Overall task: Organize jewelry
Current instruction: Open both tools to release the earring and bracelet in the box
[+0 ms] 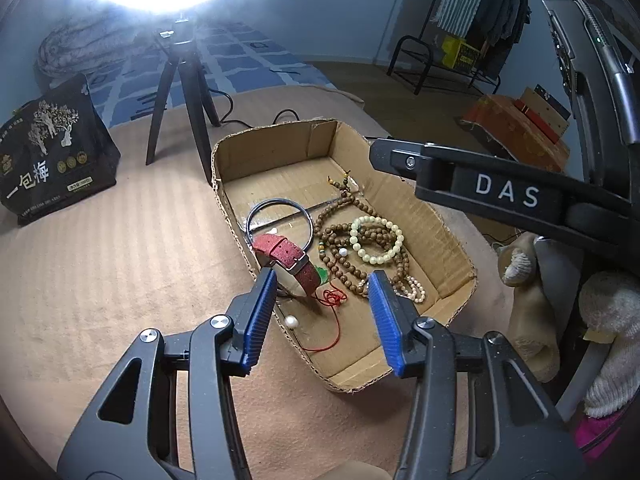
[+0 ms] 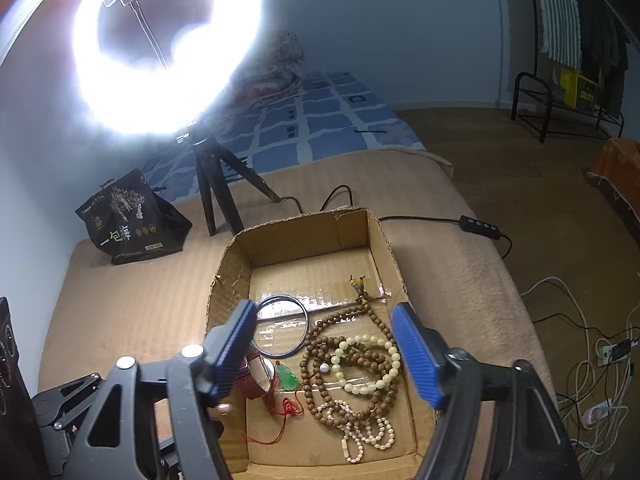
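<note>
An open cardboard box (image 1: 456,236) (image 2: 228,268) lies on the tan blanket and holds the jewelry. Inside are a metal bangle (image 1: 280,199) (image 2: 282,297), a red-strap watch (image 1: 286,256) (image 2: 252,386), a brown wooden bead necklace (image 1: 340,268) (image 2: 320,396), a pale bead bracelet (image 1: 394,250) (image 2: 394,364), a pearl strand (image 1: 416,292) (image 2: 372,432) and a green pendant on red cord (image 1: 322,274) (image 2: 289,376). My left gripper (image 1: 322,276) hovers open over the box's near end, its left fingertip beside the watch. My right gripper (image 2: 324,310) stands open above the beads, pressing nothing.
A ring light on a black tripod (image 1: 180,92) stands behind the box, with a black printed bag (image 1: 52,152) to its left. A cable with an inline switch (image 2: 478,227) runs off to the right. A gloved hand (image 1: 528,300) holds the right tool. Loose cords lie on the floor (image 2: 580,360).
</note>
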{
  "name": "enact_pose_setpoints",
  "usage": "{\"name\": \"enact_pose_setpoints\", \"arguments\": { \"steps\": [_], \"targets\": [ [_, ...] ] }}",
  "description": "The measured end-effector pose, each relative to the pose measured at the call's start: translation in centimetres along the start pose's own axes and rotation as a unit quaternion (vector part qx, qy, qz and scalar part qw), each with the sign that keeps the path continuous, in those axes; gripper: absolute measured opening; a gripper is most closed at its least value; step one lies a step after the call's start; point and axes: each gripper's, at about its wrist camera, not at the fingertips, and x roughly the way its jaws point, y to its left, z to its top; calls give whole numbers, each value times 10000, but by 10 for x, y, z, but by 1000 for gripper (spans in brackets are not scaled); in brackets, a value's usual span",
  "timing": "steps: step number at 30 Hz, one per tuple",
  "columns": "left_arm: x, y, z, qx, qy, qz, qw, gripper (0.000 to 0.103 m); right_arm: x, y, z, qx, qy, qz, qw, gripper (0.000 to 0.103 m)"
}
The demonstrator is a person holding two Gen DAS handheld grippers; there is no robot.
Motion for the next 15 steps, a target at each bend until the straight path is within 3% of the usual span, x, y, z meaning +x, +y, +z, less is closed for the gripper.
{"name": "enact_pose_setpoints", "arguments": {
  "steps": [3,15],
  "targets": [
    [-2,0,-1,8,-32,51,10000,63,-3,0,0,9,-45,-51,10000,89],
    [-17,-8,-5,109,-162,212,9996,67,-15,3,-1,-79,-67,-109,9999,93]
  ]
}}
